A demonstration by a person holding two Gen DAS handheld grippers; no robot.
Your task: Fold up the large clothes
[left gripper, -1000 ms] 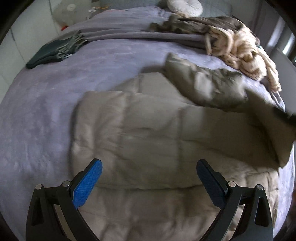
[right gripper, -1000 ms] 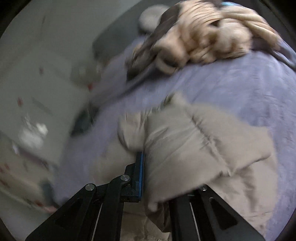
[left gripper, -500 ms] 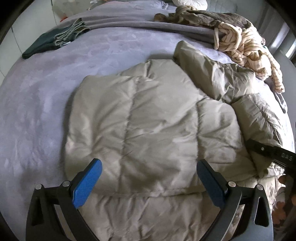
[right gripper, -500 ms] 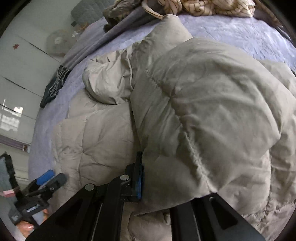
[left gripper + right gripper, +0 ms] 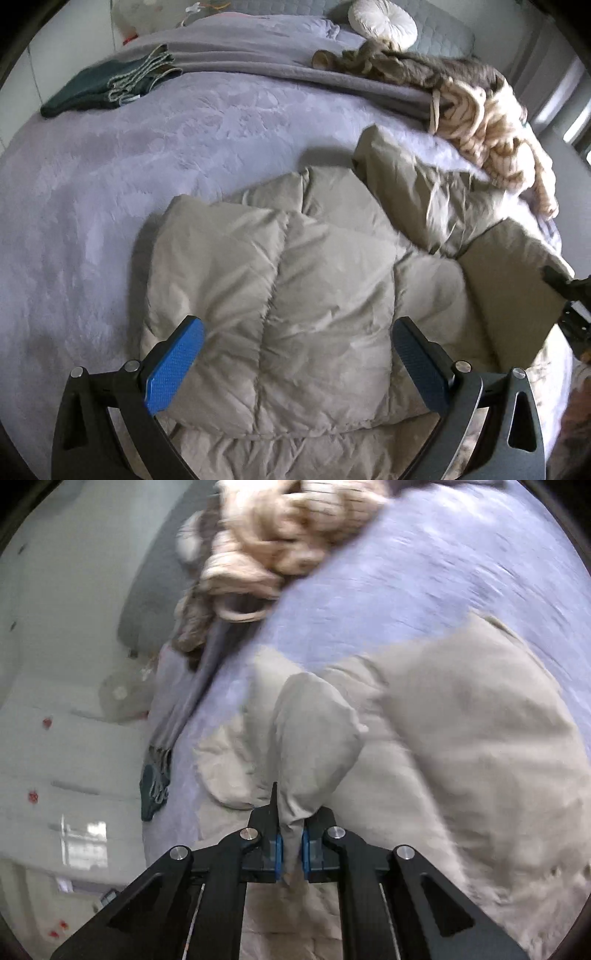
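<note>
A beige quilted puffer jacket (image 5: 295, 295) lies on the lilac bedspread (image 5: 110, 184), its body folded into a rough block. My left gripper (image 5: 295, 365) is open and empty, hovering over the jacket's near part. My right gripper (image 5: 290, 849) is shut on a fold of the jacket (image 5: 310, 746) and holds it up from the bed. It shows at the right edge of the left wrist view (image 5: 569, 295), holding a lifted flap (image 5: 513, 280). The right wrist view is blurred by motion.
A heap of cream and brown knitwear (image 5: 491, 110) lies at the bed's far right, also in the right wrist view (image 5: 288, 528). A folded dark green scarf (image 5: 99, 88) lies far left. A round white cushion (image 5: 382, 22) sits by the headboard. White cabinets (image 5: 55, 738) stand beside the bed.
My right gripper has pulled its held part of the jacket up and away to the right. The left gripper has stayed open, its view shifted slightly back.
</note>
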